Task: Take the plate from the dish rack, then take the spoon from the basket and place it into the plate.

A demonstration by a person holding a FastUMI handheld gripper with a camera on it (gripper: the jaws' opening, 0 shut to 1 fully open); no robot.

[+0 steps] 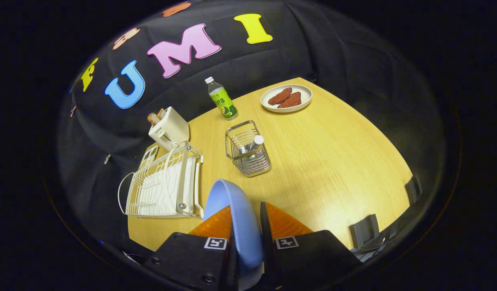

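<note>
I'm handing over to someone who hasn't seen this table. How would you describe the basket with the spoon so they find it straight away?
On the wooden table, look just beyond the tongs, which are shut on a blue plate. The wire basket stands mid-table, right of the white dish rack and nearer than the green-labelled bottle. It is the only metal mesh box, with a spoon leaning inside.

1. The gripper view rides on the gripper (248, 226) and looks forward along its fingers.
2. It faces down from well above the wooden table (333, 161), toward the far wall.
</note>
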